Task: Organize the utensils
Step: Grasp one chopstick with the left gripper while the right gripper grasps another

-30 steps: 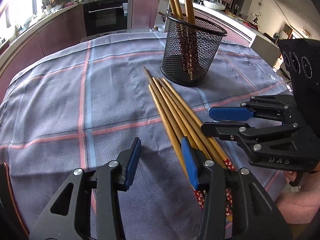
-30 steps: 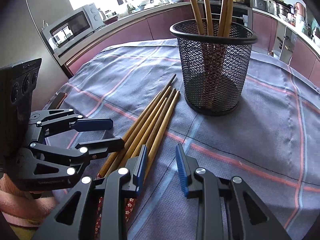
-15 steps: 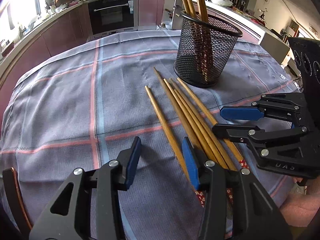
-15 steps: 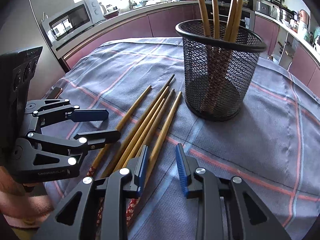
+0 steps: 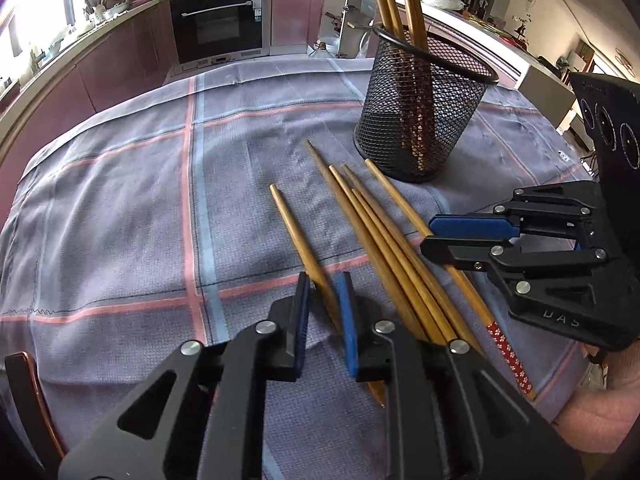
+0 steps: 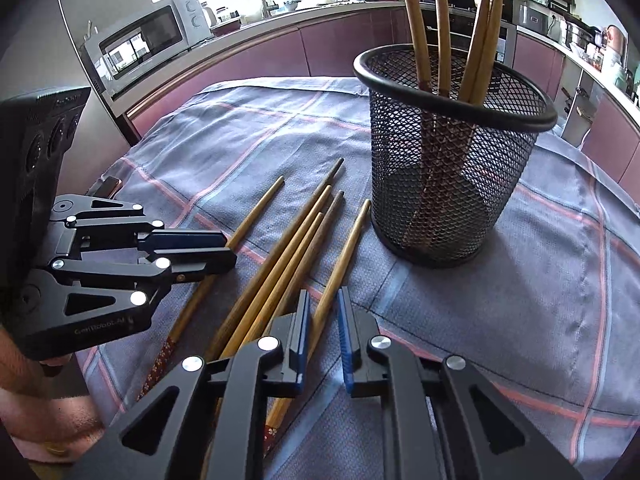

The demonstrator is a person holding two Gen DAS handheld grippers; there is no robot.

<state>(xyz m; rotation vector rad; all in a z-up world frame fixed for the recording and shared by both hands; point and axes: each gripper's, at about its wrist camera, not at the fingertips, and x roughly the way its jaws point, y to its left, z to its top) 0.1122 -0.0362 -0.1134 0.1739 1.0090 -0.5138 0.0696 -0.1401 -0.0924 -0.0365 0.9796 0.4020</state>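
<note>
The left gripper (image 5: 323, 300) straddles the leftmost chopstick (image 5: 298, 242), jaws narrowed around it with small gaps either side. The right gripper (image 6: 323, 312) likewise brackets the rightmost chopstick (image 6: 344, 248), not clamped. 4 more chopsticks (image 5: 376, 232) lie between them on the checked cloth (image 5: 120, 208), near the mesh holder (image 6: 452, 168).

Legible markings are few. The right gripper (image 5: 432, 236), seen from the left wrist view, carries raised letters "DAS" on its black body. The left gripper (image 6: 224, 246), seen from the right wrist view, bears pale lettering reading roughly "GenRobot.AI" on its lower body. A small white tag on the tablecloth (image 5: 120, 200) edge is too small to read.
</note>
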